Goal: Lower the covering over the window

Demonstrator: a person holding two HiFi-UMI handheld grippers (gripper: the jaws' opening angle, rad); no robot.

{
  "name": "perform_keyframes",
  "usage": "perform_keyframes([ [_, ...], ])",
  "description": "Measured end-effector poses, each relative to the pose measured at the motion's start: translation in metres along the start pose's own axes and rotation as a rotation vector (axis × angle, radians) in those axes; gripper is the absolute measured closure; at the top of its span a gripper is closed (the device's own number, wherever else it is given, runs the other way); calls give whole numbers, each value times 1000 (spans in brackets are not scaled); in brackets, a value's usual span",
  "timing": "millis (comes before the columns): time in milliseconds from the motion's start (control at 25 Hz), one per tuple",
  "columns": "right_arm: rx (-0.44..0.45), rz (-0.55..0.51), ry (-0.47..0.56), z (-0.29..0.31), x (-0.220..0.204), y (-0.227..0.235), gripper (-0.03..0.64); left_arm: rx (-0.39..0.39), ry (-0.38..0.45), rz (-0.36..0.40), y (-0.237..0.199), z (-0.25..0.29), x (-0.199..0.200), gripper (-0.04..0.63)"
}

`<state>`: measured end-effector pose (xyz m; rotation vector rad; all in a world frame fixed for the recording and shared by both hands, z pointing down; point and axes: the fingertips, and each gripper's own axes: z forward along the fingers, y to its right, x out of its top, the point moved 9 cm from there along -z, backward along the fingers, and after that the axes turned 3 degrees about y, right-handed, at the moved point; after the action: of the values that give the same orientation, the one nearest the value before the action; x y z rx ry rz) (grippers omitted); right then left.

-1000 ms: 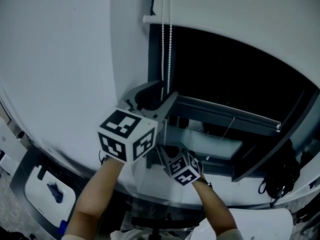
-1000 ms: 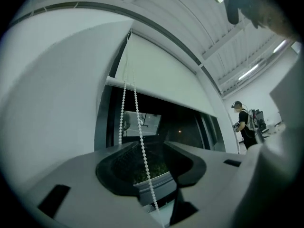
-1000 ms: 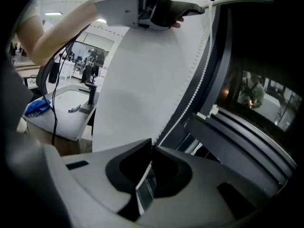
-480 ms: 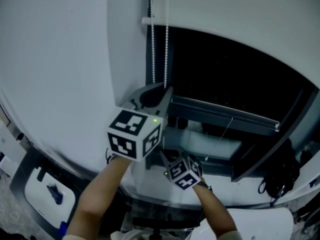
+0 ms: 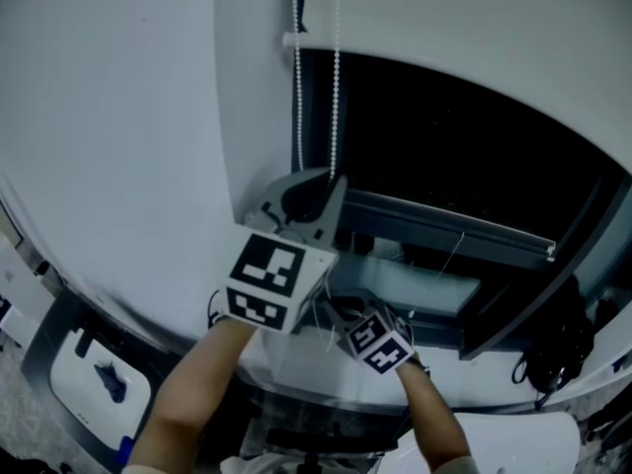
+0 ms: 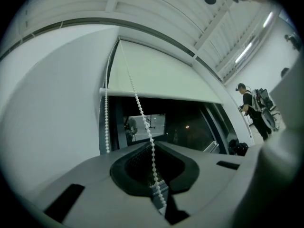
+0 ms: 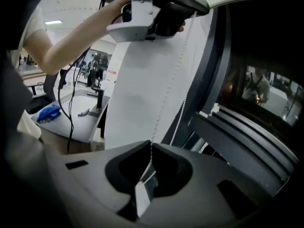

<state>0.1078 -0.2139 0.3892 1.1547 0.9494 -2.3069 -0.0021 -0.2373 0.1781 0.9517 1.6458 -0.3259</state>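
The left gripper is closing its jaws on the bead chain, which is running between them. The right gripper, lower down, is pinching the same chain with its jaws together. The roller blind is hanging over only the top of the window.

Grey moulded shells on left tool and right tool, a white cube with black square markers behind each. Black cable trailing from the left tool. Closing left jaws, bead chain between. Short white sleeve.
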Motion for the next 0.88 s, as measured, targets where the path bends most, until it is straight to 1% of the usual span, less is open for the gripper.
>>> perform_keyframes([
  [80, 59, 103, 77, -10, 1, 6, 603, -15, -35, 22, 3, 2, -2, 580],
  [200, 152, 346, 280, -37, 10, 30, 581, -47, -121, 28, 10, 4, -18, 580],
  [280, 160, 454, 403, -60, 20, 53, 577, -70, -188, 12, 16, 1, -40, 580],
  [360, 132, 493, 489, -83, 29, 73, 577, -96, -255, -7, 27, -5, -68, 580],
  [440, 117, 507, 564, -104, 38, 86, 577, -117, -310, -32, 38, -13, -95, 580],
  [560, 119, 509, 660, -126, 56, 98, 575, -152, -374, -59, 53, -19, -126, 580],
  [640, 151, 487, 686, -132, 72, 99, 532, -179, -409, -75, 63, -22, -143, 580],
  [720, 182, 425, 647, -132, 87, 95, 496, -195, -435, -92, 71, -25, -157, 580],
  [800, 173, 310, 536, -128, 98, 90, 495, -196, -453, -105, 72, -28, -168, 580],
  [840, 181, 243, 468, -128, 101, 86, 495, -192, -458, -110, 70, -30, -171, 580],
  [880, 212, 180, 401, -129, 103, 80, 495, -185, -462, -114, 67, -31, -174, 580],
])
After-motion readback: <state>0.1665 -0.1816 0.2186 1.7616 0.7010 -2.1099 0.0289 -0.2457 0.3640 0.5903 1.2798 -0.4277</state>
